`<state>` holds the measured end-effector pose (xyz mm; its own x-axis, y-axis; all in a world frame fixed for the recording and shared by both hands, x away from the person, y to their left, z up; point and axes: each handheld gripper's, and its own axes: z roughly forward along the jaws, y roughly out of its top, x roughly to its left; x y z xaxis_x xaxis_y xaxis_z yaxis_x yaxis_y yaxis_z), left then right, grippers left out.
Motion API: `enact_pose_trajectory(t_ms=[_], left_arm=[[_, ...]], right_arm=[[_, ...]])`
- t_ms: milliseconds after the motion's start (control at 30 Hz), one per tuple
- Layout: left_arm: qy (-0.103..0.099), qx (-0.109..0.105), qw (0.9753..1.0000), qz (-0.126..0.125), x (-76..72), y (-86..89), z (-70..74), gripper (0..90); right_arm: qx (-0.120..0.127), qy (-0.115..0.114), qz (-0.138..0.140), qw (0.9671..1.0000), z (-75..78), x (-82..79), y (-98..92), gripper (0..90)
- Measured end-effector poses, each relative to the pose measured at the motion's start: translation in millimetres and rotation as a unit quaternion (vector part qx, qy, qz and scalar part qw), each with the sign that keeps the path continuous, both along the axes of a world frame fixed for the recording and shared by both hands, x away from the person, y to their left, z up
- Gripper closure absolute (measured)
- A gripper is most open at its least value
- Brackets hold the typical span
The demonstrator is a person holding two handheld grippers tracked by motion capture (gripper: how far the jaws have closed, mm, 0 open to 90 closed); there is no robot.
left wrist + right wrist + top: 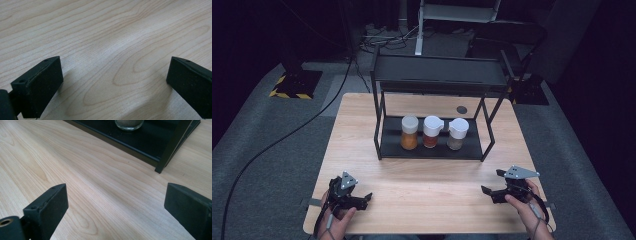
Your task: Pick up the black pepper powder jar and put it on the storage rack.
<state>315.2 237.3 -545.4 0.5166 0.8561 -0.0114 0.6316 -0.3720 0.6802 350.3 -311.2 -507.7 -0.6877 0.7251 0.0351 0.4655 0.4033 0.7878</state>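
I have the left gripper point(362, 199) low over the table point(427, 185) near its front left corner, held in a hand point(339, 220) that comes up from the bottom edge. Its jaws are spread wide apart with nothing between them, and in the left gripper view there is just bare wood grain in the gap. The right gripper point(492, 186) sits near the front right corner, gripped by the other hand point(527, 207), and its jaws are likewise released and empty, pointing in toward the middle of the table. Well away from both, a black two-level rack point(382, 142) stands toward the back edge, roughly centred across the table. On its lower shelf three white-capped jars stand upright in a row: an orange jar point(409, 132) on the left, a dark red jar point(432, 132) just beside it in the middle, and a beige jar point(457, 134) on the right. In the right gripper view I see the bottom of the beige jar point(129, 124) on the shelf, with the rack's front corner leg point(172, 147) standing on the wood nearer to my jaws.
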Motion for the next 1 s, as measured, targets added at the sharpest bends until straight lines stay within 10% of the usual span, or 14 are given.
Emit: enact_pose_trajectory(t_ms=[1000], left_arm=[[0.000, 0.000, 1.0000, 0.000, 0.0, 0.0, 0.0, 0.2]], right_arm=[[-0.012, 0.009, -0.008, 0.9999, -34.9, -11.5, 2.9, 5.1]])
